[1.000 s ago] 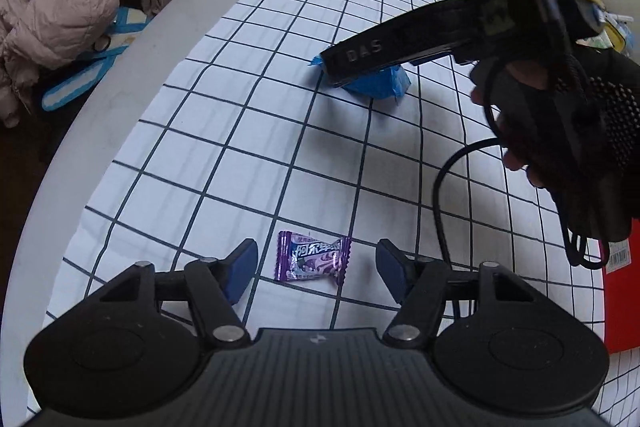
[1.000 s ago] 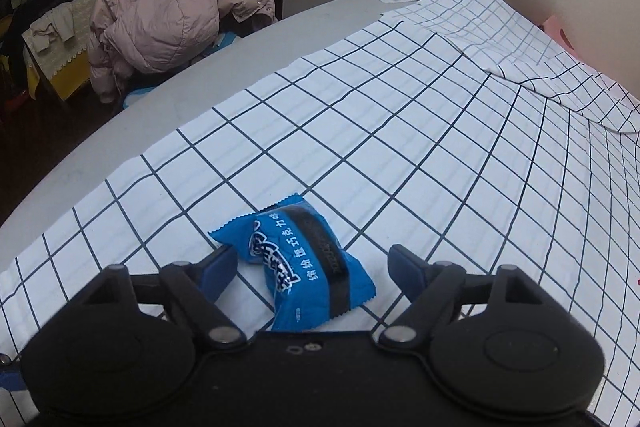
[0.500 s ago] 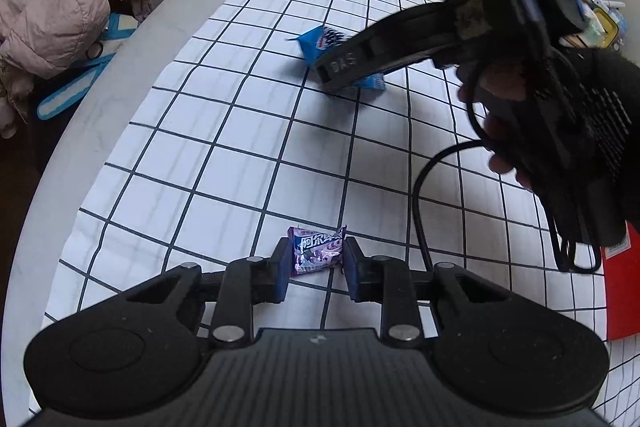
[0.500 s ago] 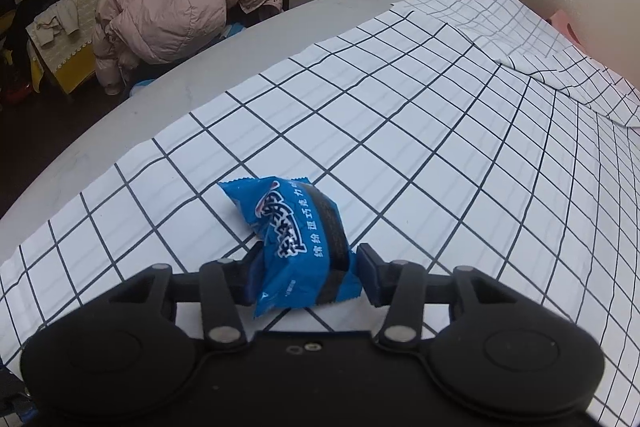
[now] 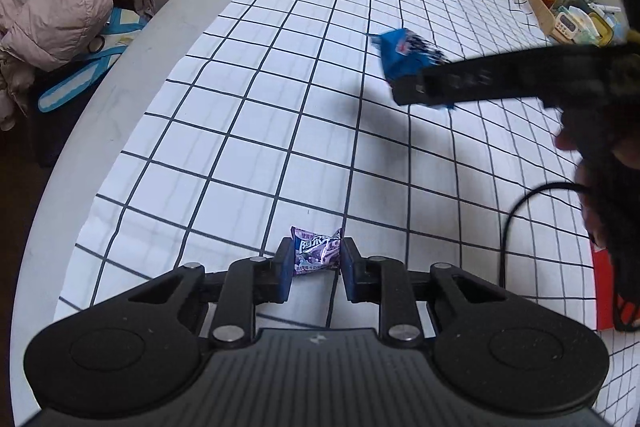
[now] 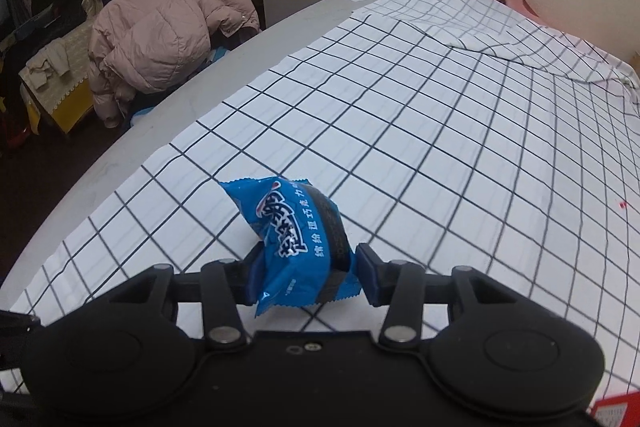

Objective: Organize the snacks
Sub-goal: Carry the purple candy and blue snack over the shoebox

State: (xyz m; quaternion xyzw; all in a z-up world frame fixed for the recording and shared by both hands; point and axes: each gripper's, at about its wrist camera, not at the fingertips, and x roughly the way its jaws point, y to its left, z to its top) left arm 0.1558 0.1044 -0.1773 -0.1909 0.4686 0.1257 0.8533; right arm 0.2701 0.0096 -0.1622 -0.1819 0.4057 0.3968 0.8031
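A small purple candy (image 5: 317, 251) sits pinched in my left claw (image 5: 314, 263), low over the checked cloth (image 5: 248, 131) on the table (image 5: 120, 99). A blue snack packet (image 6: 301, 242) hangs clamped in my right claw (image 6: 308, 273), lifted. Both are picked up; neither is yet put anywhere.

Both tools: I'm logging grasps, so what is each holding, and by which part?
Left tool pinches the purple candy by its sides; right tool clamps the blue snack packet across its lower half.
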